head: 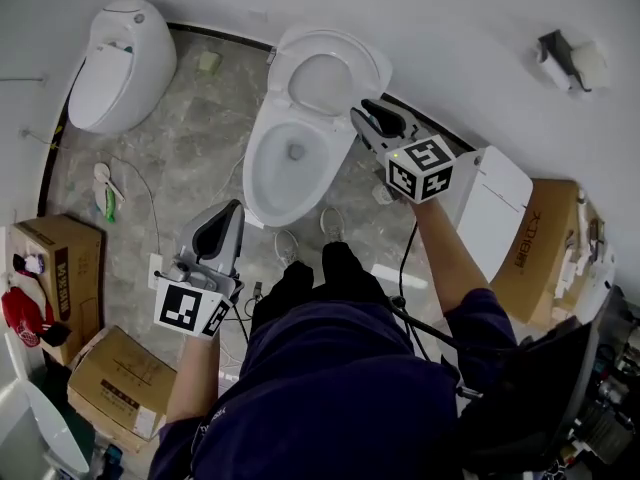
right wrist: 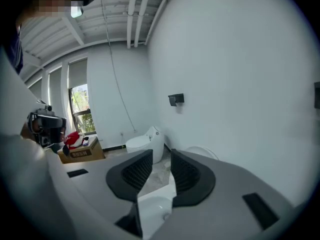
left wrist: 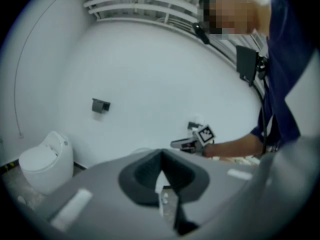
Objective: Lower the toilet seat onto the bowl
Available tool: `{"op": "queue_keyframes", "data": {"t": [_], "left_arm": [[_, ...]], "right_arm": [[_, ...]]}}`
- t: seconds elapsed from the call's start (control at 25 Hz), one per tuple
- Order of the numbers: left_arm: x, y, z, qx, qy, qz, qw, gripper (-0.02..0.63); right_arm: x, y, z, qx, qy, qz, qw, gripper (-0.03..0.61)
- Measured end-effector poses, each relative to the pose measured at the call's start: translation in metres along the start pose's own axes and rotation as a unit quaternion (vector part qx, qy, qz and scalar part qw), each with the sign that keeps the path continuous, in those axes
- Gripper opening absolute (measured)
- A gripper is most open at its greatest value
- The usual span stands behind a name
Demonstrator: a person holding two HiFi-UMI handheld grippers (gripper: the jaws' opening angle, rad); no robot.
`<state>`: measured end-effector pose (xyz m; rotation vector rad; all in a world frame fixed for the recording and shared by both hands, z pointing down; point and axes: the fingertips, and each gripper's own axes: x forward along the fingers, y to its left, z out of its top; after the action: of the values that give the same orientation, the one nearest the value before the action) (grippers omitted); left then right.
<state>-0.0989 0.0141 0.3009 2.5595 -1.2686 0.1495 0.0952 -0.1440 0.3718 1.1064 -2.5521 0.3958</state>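
Toilet seat (head: 325, 41), white oval plastic, stands raised just beyond our right gripper (head: 368, 116), fingers narrowly apart and empty; our left gripper (head: 230, 213), fingers closed, sits farther.

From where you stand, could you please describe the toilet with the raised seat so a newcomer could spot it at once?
Follow the white wall to the grey floor below it, where the middle toilet stands straight ahead of the person's knees. Its seat is raised against the wall and the bowl is open, whereas the egg-shaped toilet to its left is shut.
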Motion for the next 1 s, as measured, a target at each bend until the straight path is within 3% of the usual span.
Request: {"op": "queue_keyframes", "data": {"t": [0.04,0.44,1.0], "left_arm": [[0.005,0.001,-0.001,-0.003,0.004,0.007,1.0000,0.000],[0.039,-0.003,-0.016,-0.035,0.041,0.080,0.9953,0.002],[0.070,0.004,-0.035,-0.063,0.079,0.137,0.9854,0.002]], "right_arm": [[0.012,-0.013,0.001,-0.010,0.004,0.001,1.000,0.094],[0.125,-0.124,-0.002,-0.111,0.049,-0.003,0.993,0.149],[0.217,-0.161,-0.034,-0.177,0.103,0.056,0.977,0.149]]}}
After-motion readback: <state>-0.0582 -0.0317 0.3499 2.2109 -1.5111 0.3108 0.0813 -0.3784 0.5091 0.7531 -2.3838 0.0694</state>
